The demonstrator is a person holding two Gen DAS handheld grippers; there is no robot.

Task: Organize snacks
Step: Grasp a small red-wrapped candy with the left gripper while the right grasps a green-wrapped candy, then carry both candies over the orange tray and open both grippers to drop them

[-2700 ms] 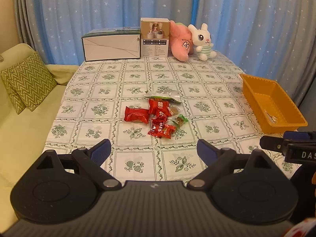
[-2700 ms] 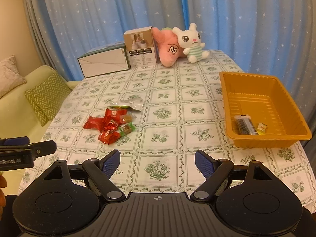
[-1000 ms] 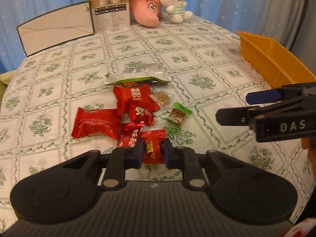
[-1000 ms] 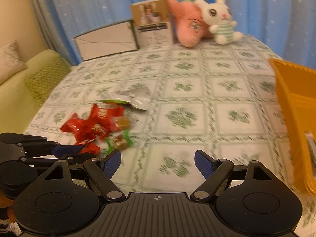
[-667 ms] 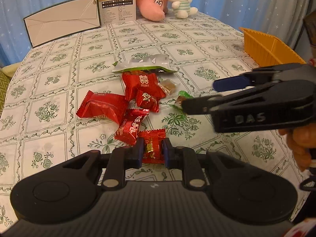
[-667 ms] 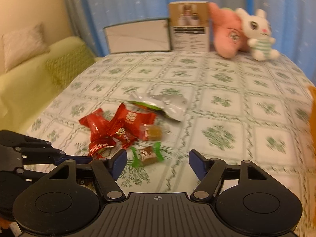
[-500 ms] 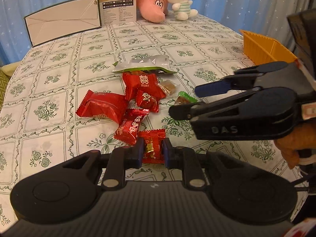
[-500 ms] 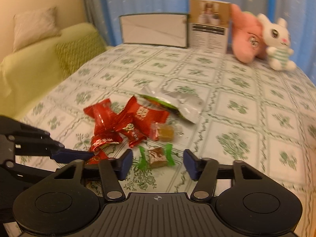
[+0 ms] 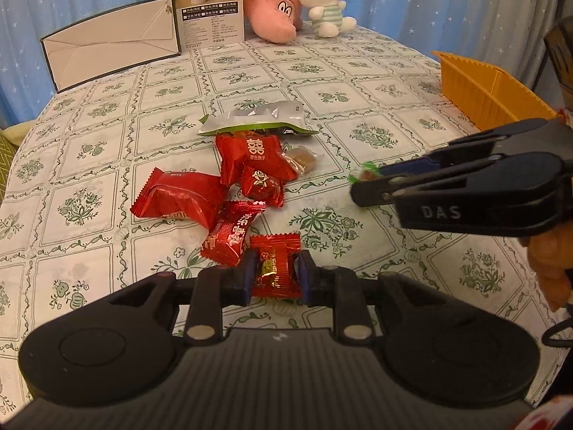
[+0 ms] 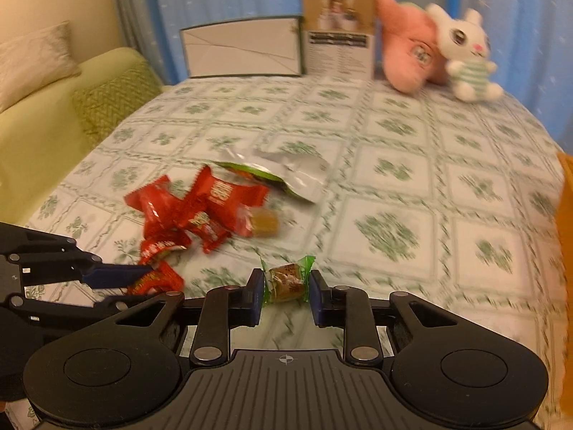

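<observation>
My left gripper [image 9: 275,273] is shut on a small red candy packet [image 9: 275,263] at the near edge of the snack pile. My right gripper [image 10: 285,292] has its jaws closed in on a green-wrapped candy [image 10: 286,282] that lies on the tablecloth. Several red packets [image 9: 179,200] [image 10: 211,197], a clear-wrapped caramel [image 9: 302,157] and a silver-green pouch [image 9: 265,118] lie in the middle of the table. The orange tray [image 9: 483,89] stands at the right edge. The right gripper also shows in the left wrist view [image 9: 372,186], over the green candy.
At the back of the table stand a flat white box [image 9: 111,53], a tall product box [image 9: 207,3], a pink plush [image 9: 272,3] and a white bunny plush [image 9: 324,0]. A green sofa with cushions [image 10: 53,107] is to the left. Blue curtains hang behind.
The right gripper has moved left to the green candy and its jaws have narrowed around it. The left gripper stays shut on the red packet, barely moved.
</observation>
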